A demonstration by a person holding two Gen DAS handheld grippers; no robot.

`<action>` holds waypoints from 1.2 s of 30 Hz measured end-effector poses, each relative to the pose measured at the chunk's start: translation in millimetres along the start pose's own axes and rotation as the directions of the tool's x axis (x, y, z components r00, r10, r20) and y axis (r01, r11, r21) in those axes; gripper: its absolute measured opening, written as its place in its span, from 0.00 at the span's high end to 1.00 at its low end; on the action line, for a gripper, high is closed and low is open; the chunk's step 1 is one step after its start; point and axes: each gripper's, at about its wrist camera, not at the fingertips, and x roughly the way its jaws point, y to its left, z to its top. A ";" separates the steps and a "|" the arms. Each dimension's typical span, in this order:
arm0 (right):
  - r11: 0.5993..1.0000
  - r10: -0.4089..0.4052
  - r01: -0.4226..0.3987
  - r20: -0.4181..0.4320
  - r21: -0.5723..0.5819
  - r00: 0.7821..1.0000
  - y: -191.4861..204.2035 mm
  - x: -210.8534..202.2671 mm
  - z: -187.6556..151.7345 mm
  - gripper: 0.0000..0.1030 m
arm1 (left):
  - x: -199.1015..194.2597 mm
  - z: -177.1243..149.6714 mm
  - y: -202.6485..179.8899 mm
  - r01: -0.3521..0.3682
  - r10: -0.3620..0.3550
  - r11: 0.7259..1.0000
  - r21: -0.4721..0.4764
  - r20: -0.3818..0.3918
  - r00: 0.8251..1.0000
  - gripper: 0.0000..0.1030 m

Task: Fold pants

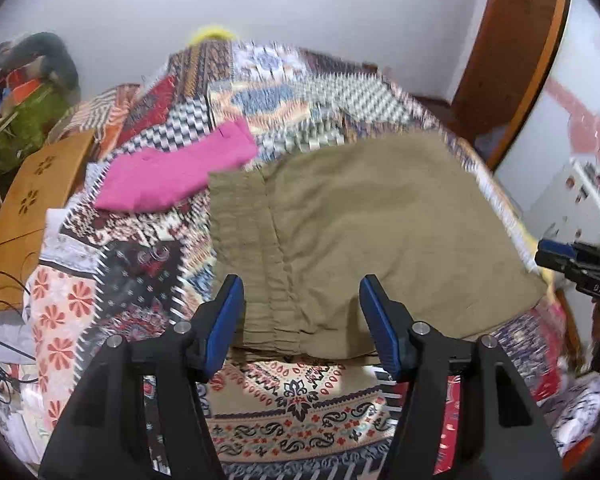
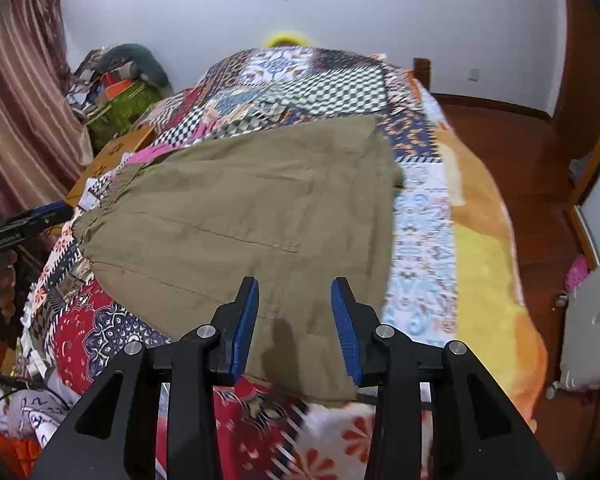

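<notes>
Olive-brown pants (image 1: 360,232) lie folded flat on the patchwork bedspread (image 1: 284,412), their gathered waistband (image 1: 256,264) at the near left. My left gripper (image 1: 302,292) is open and empty, hovering over the waistband's near edge. In the right wrist view the pants (image 2: 260,208) spread across the bed. My right gripper (image 2: 295,296) is open and empty above their near edge. The right gripper also shows at the right edge of the left wrist view (image 1: 580,268). The left gripper shows at the left edge of the right wrist view (image 2: 24,224).
A folded pink garment (image 1: 176,172) lies on the bed left of the pants. A wooden lap table (image 1: 32,200) stands at the bed's left side. Cluttered bags (image 1: 28,92) sit at the far left. Orange-yellow blanket (image 2: 488,264) covers the bed's right edge, above the wooden floor (image 2: 512,152).
</notes>
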 end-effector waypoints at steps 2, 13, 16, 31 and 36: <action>1.000 -0.006 0.005 -0.051 -0.011 0.999 3.8 14.1 -8.1 0.67 | 14.3 -6.2 -1.5 -0.019 0.019 1.000 0.006 -0.038 0.999 0.41; 1.000 0.005 -0.004 -0.091 0.006 0.996 -3.9 21.7 -31.0 0.61 | 23.0 -25.9 14.6 0.001 -0.002 0.999 -0.033 -0.049 0.999 0.34; 1.000 -0.007 0.006 -0.095 -0.003 0.995 -4.2 18.5 -26.5 0.59 | 18.5 -21.1 15.4 -0.005 0.003 0.999 -0.041 -0.052 0.999 0.35; 0.999 -0.048 0.049 0.080 -0.010 0.996 -20.4 -5.2 42.7 0.58 | -3.1 50.7 21.1 -0.059 0.060 0.998 -0.008 0.071 0.996 0.35; 0.997 -0.069 0.070 0.115 -0.009 0.991 -29.5 -0.5 64.7 0.58 | 8.9 70.5 27.8 -0.067 0.068 0.998 -0.015 0.075 0.995 0.35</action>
